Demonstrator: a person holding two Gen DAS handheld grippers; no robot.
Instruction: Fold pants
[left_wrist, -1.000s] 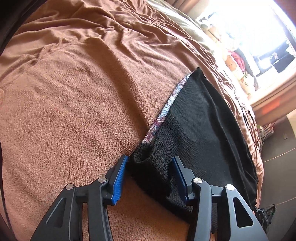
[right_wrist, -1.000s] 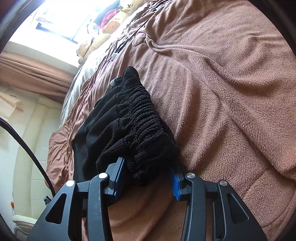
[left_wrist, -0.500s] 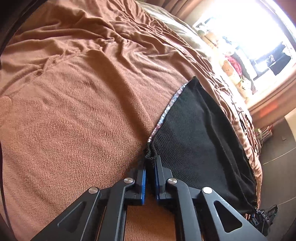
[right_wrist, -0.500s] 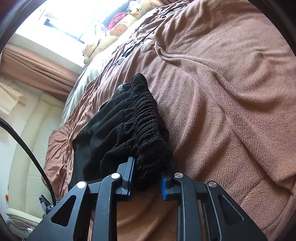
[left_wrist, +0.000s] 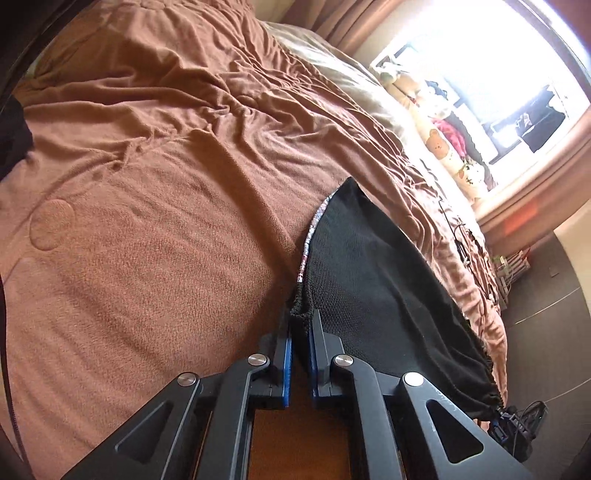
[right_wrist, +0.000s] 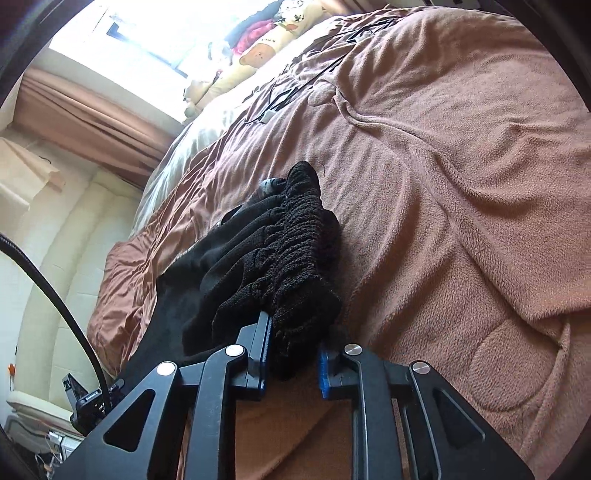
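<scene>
Black knit pants (left_wrist: 373, 280) lie on a brown fleece blanket (left_wrist: 155, 221), with a patterned strip showing along their left edge. My left gripper (left_wrist: 301, 325) is shut on the near corner of the pants' leg end and holds it a little above the blanket. In the right wrist view, the gathered elastic waistband (right_wrist: 295, 258) bunches up in front of my right gripper (right_wrist: 293, 343), whose blue pads press on it from both sides. The far right end of the pants is also pinched by the other gripper (left_wrist: 511, 430), seen small at the bed's edge.
The blanket (right_wrist: 461, 184) covers a wide bed. Plush toys (right_wrist: 258, 51) and cables (right_wrist: 306, 88) lie along the window side. A curtain (right_wrist: 92, 118) and a cream padded wall stand to the left. Dark floor (left_wrist: 546, 332) runs beside the bed.
Both grippers closed from open onto the pants, the left on the leg corner, the right on the waistband. Both have since risen, lifting the fabric off the blanket.
</scene>
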